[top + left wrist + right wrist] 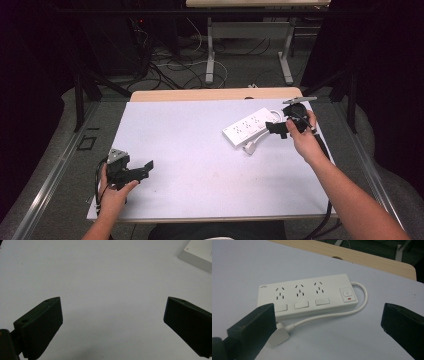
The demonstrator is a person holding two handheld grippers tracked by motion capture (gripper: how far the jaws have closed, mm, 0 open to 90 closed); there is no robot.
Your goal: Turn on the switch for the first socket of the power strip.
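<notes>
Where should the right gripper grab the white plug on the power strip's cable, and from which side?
Grip the white plug across its flat body, coming down from above with the open right gripper that hangs over it. It lies flat on the white table, just in front of the white three-outlet power strip. Probably set one jaw on each broad side, clear of the cable leaving its end.
</notes>
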